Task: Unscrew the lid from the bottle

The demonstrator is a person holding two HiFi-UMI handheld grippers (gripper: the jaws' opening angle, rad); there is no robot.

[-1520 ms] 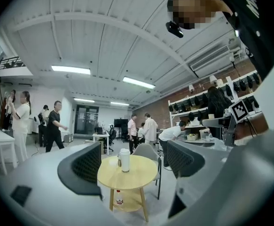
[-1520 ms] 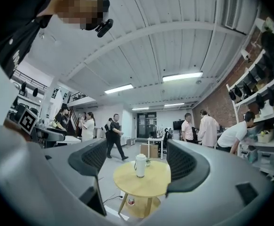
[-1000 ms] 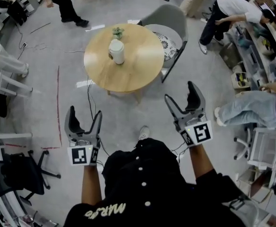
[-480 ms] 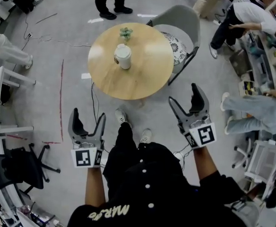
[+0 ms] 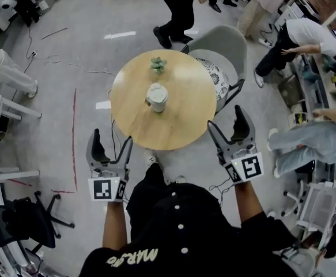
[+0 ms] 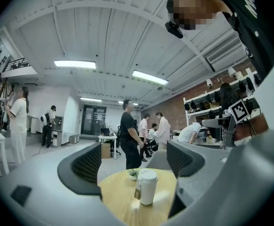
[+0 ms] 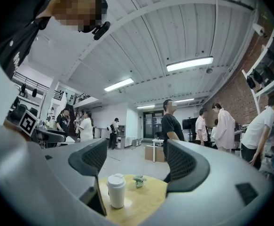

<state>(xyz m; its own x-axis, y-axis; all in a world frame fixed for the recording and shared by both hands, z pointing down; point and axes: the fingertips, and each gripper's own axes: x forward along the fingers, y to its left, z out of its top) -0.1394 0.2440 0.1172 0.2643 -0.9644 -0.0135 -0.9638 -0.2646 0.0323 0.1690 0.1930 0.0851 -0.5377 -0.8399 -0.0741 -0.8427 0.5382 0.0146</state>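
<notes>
Claw status: the left claw (image 5: 112,136) and the right claw (image 5: 225,116) both stand wide apart and empty, held level at the near side of the round wooden table (image 5: 179,126). The white bottle (image 5: 157,98) stands upright near the middle of the table, well apart from both claws, with its white lid (image 5: 156,90) on. A small potted plant (image 5: 158,65) sits just behind it. The step in hand is judged to be the reach, and unscrewing has not begun. Bring one claw in level and close it on the bottle body below the lid, pads square to the wall. The bottle looks tall and light, so a glancing touch is likely to tip or slide it on the smooth wood. Set the other claw around the lid, centred on the bottle's axis, and grip before turning. Keep clear of the plant.
</notes>
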